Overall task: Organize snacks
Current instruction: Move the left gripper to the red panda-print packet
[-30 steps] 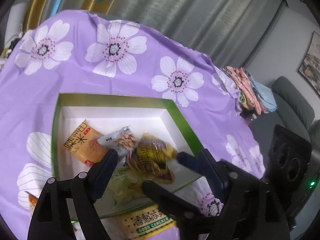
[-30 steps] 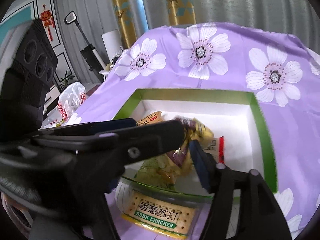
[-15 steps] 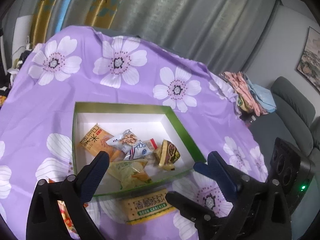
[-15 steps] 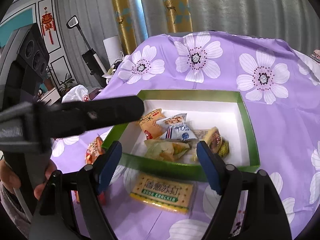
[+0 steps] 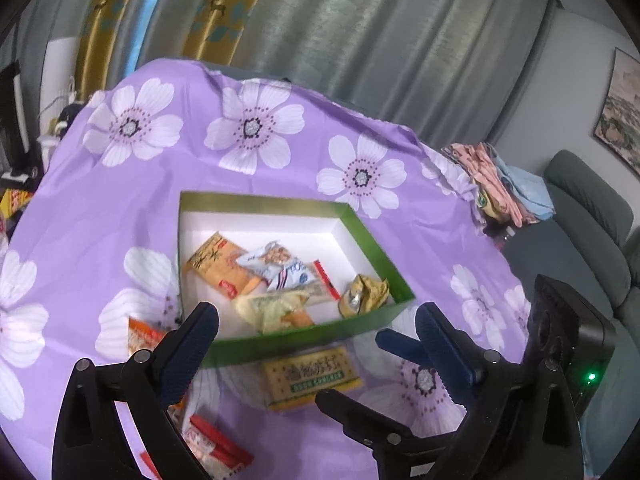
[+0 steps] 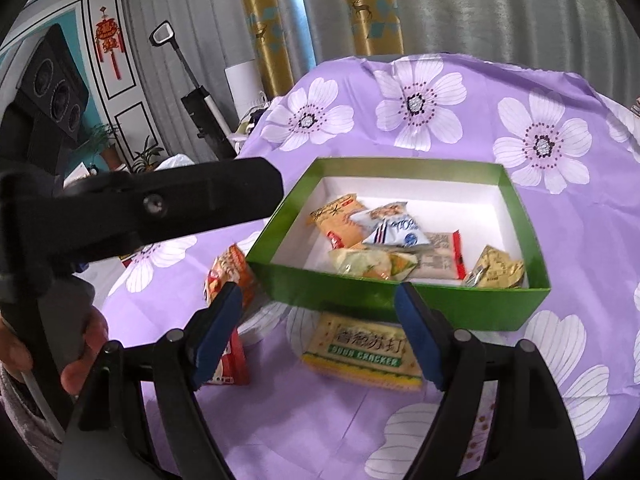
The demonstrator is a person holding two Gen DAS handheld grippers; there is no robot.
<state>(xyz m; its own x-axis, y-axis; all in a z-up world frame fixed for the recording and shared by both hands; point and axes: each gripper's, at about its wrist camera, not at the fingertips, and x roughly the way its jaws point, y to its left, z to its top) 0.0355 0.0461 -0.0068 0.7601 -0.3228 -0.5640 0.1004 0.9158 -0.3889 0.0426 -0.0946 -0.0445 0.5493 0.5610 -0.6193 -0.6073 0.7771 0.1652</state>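
My two tools hang over the green box (image 6: 404, 304) on the purple flowered counter (image 5: 280, 184), both with nothing in them. The left tool (image 5: 316, 316) stands wide, nothing between its blue pads. The right tool (image 6: 320, 324) is less wide and its jaws are opening; between them I see only cloth and the cracker pack beneath, not gripped.

Inside the box lie the snacks already put away: an orange packet (image 6: 336, 220) toward the far left corner, a white-and-blue packet (image 6: 396, 228) just beside it, a pale green packet (image 6: 372, 262) against the near wall, a flat wrapper with a red end (image 6: 444, 254) beside that, and a crumpled gold packet (image 6: 496, 268) at the near right corner. They lie loosely, some overlapping (no sorting by kind that I can make out).

Outside the box, work remains. The yellow soda cracker pack (image 6: 364, 348) lies flat on the cloth just in front of the box's near wall. An orange bag (image 6: 230, 272) sits off the box's near left corner, and a red-and-white packet (image 5: 216, 444) lies nearer to me than that; the right view shows it partly behind a finger.

My judgement: well past halfway, at least three packs to go, the cracker pack being the closest to the right tool.
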